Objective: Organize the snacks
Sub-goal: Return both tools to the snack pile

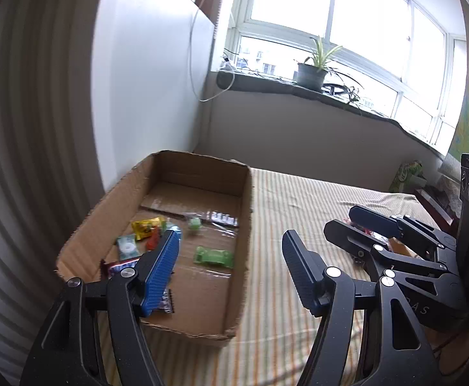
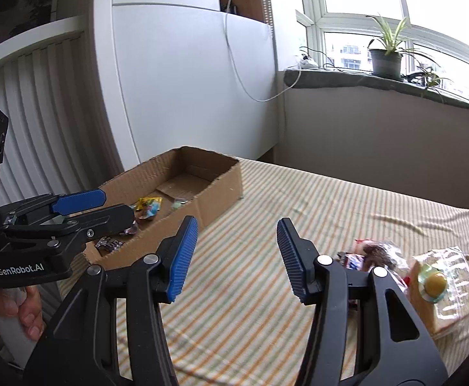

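Observation:
An open cardboard box [image 1: 245, 225] [image 2: 221, 186] lies on a striped sheet [image 2: 266, 273]. Inside are a yellow packet [image 1: 145, 226], a green packet [image 1: 213, 255], a teal packet [image 1: 127, 247], a dark bar [image 1: 121, 265] and other small sweets. My left gripper [image 1: 231, 236] [image 2: 117, 204] hovers open over the box's near end, with nothing between its fingers. My right gripper [image 2: 237, 223] [image 1: 343, 218] is open and empty above the sheet, right of the box. Loose snacks sit right of it: a clear bag with a round yellow sweet [image 2: 434, 281] and dark wrappers [image 2: 379, 252].
A ribbed white panel [image 1: 25, 160] and a white cabinet [image 2: 186, 80] stand behind the box. A windowsill with a potted plant [image 2: 385, 58] runs along the far wall. A green carton [image 1: 408, 173] sits at the far right. A hand [image 2: 25, 312] holds the left gripper.

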The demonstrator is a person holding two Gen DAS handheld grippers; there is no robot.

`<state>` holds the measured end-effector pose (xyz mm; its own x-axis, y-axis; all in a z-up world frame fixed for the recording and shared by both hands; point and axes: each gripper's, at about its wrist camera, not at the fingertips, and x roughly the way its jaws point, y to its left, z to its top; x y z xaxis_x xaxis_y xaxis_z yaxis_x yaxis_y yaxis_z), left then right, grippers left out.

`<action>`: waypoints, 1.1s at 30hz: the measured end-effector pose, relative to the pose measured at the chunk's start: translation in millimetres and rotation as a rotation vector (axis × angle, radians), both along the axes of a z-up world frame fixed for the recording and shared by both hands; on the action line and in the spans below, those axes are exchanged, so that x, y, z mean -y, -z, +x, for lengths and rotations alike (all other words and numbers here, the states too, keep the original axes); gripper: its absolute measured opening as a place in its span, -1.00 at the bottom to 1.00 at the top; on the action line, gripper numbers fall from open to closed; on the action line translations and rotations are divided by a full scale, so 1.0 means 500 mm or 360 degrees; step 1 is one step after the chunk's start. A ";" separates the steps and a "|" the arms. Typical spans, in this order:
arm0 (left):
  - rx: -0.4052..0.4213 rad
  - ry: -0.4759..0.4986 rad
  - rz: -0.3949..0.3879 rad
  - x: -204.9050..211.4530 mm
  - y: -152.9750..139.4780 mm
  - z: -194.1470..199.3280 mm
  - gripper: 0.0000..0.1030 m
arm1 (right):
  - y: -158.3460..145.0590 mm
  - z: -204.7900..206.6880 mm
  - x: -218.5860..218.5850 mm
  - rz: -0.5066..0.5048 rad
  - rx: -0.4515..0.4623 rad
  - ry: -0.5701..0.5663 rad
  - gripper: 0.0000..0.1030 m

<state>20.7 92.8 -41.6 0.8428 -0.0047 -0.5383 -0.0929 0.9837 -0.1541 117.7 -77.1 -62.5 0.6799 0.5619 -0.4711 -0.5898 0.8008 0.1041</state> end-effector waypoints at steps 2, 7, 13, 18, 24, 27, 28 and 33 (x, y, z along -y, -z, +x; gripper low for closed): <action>-0.0008 0.0068 0.0022 0.044 -0.001 0.017 0.29 | 0.002 0.004 0.060 0.0013 -0.0007 0.0086 0.05; -0.0026 0.0266 0.0046 0.156 0.002 0.051 0.29 | 0.014 0.013 0.221 0.0038 -0.0046 0.0348 0.06; -0.0044 0.0419 0.0082 0.241 0.007 0.065 0.29 | 0.028 0.013 0.312 0.0057 -0.0089 0.0484 0.07; -0.0065 0.0437 0.0083 0.257 0.010 0.071 0.29 | 0.038 0.010 0.297 0.0029 -0.0108 0.0427 0.20; -0.0129 0.0439 0.0051 0.256 0.036 0.088 0.41 | 0.091 0.008 0.266 -0.0048 -0.0226 0.0343 0.26; -0.0228 0.0442 0.0010 0.257 0.077 0.098 0.41 | 0.128 0.005 0.250 -0.0121 -0.0303 0.0306 0.26; -0.0264 0.0448 -0.0011 0.258 0.093 0.100 0.41 | 0.141 0.004 0.245 -0.0147 -0.0329 0.0296 0.26; -0.0358 0.0459 -0.0033 0.265 0.164 0.091 0.44 | 0.176 -0.001 0.232 -0.0240 -0.0347 0.0281 0.31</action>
<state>66.1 -39.7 -123.8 0.6658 -0.2379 -0.7072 0.1539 0.9712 -0.1818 117.0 -193.0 -150.3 0.6346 0.3570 -0.6855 -0.4174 0.9048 0.0847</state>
